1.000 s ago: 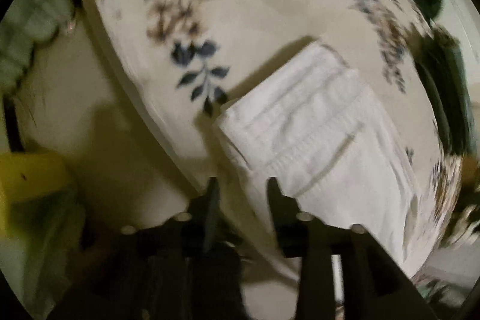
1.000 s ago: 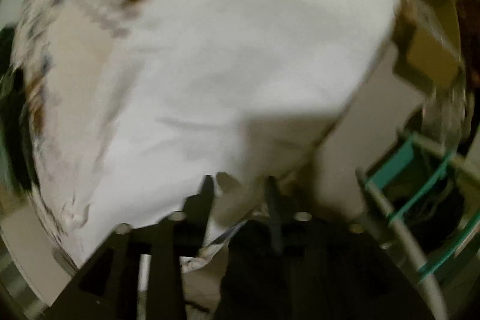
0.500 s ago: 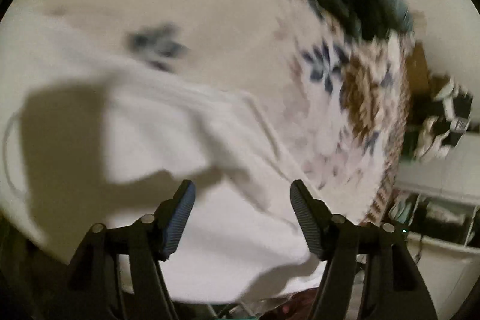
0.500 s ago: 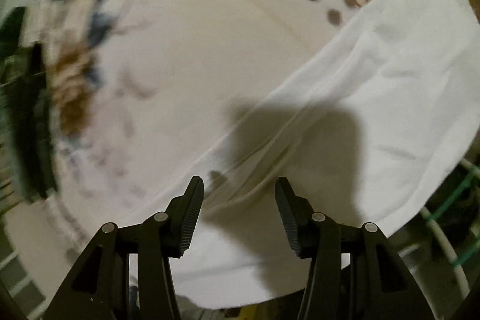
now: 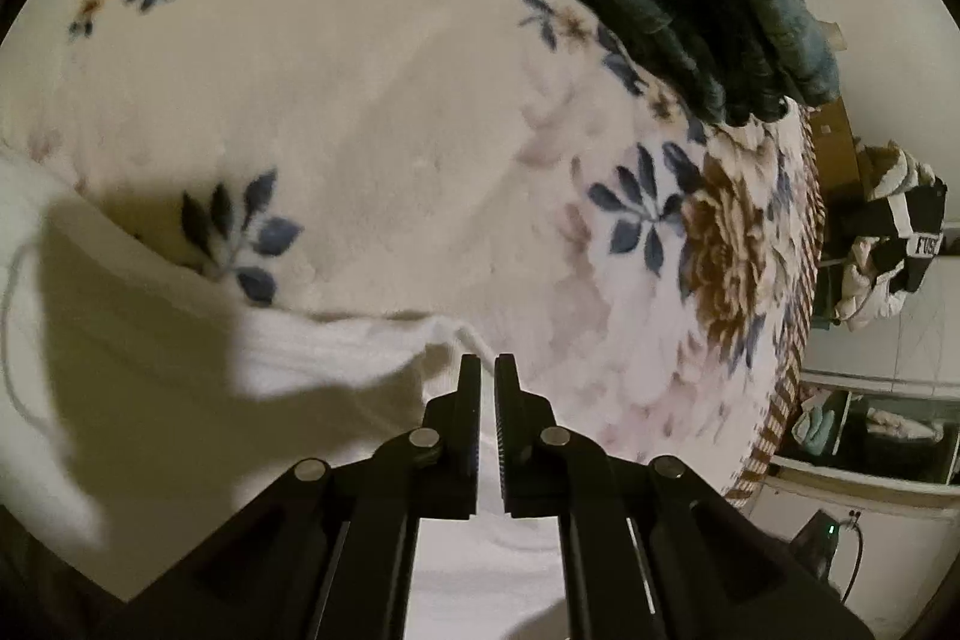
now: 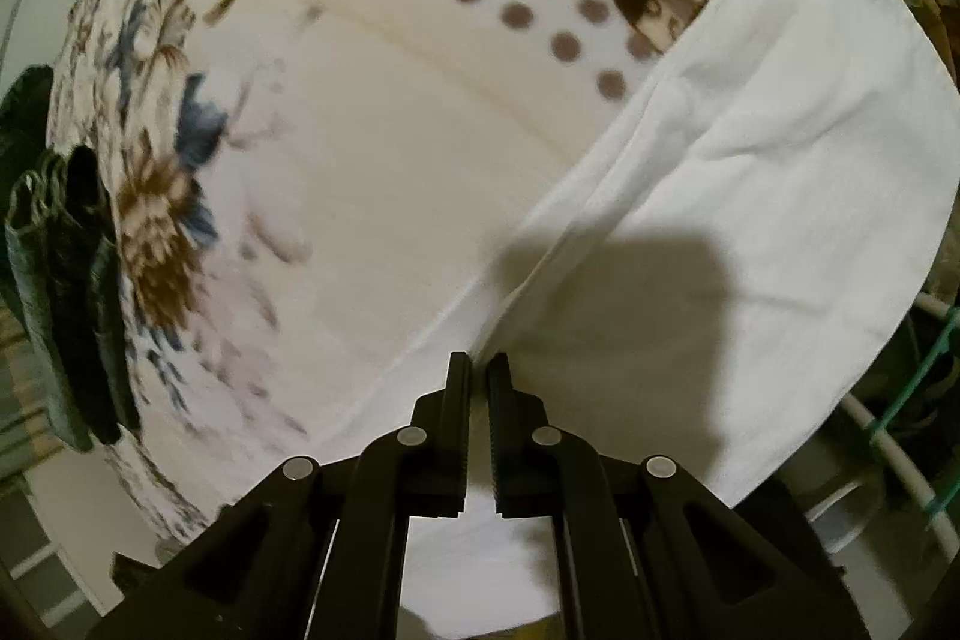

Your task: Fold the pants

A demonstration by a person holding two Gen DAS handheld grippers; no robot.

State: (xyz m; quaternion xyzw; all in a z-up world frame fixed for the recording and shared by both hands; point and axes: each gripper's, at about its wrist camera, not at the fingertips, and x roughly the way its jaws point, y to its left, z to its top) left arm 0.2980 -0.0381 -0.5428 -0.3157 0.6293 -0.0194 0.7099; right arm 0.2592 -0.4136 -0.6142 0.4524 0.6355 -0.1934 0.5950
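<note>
Left wrist view: left gripper (image 5: 487, 370) low over the bed, fingers (image 5: 470, 388) drawn almost together with a thin slit between them, tips at the edge of the white pants (image 5: 180, 340). Cannot tell whether any cloth is pinched in the slit. White fabric spreads from the gripper toward the left of the frame, partly under the gripper's own shadow; a thin white drawstring (image 5: 12, 340) loops along the far left. The pants lie on a cream floral blanket (image 5: 372, 112) with blue leaves and brown blooms. A dark green blanket (image 5: 690, 10) is bunched along the bed's far edge. Past the bed's right edge, a black and white garment (image 5: 894, 244) hangs, and shelving sits lower down.

Right wrist view: right gripper (image 6: 478, 370) with fingers (image 6: 459, 388) clenched to a narrow gap, tips right on the folded edge of the pants (image 6: 750, 148); cloth shows between the inner faces, so it looks pinched there. The white fabric runs from the gripper up toward the top right, flat with soft creases. Beside it the blanket (image 6: 372, 148) shows brown dots and a brown check border at the bed's far edge.
</note>
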